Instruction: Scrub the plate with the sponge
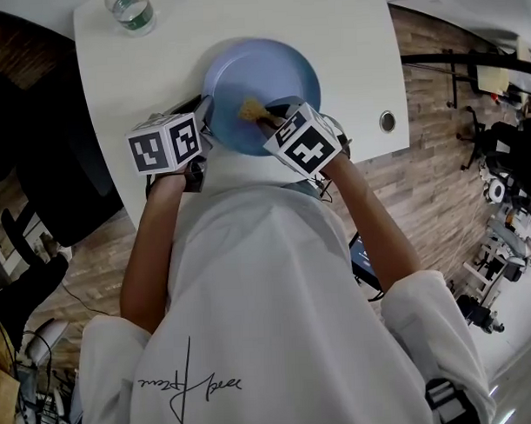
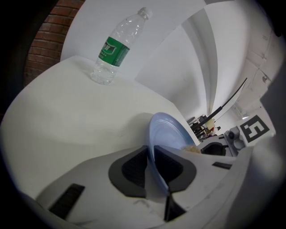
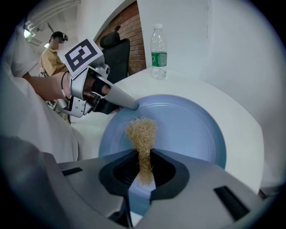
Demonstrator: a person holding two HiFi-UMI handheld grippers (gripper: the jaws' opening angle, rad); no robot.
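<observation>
Closest to the person, the left gripper (image 2: 151, 169) is clamped on the rim of the blue plate (image 1: 274, 72) at about 8 o'clock. The right gripper (image 3: 144, 172) reaches in from 5 o'clock, its jaws pinching a tan fibrous sponge (image 3: 142, 132) whose tuft sits over the plate just short of centre. The plate lies on a white table (image 1: 346, 30). Farther off at 11 o'clock a bottle (image 1: 130, 11) stands upright.
</observation>
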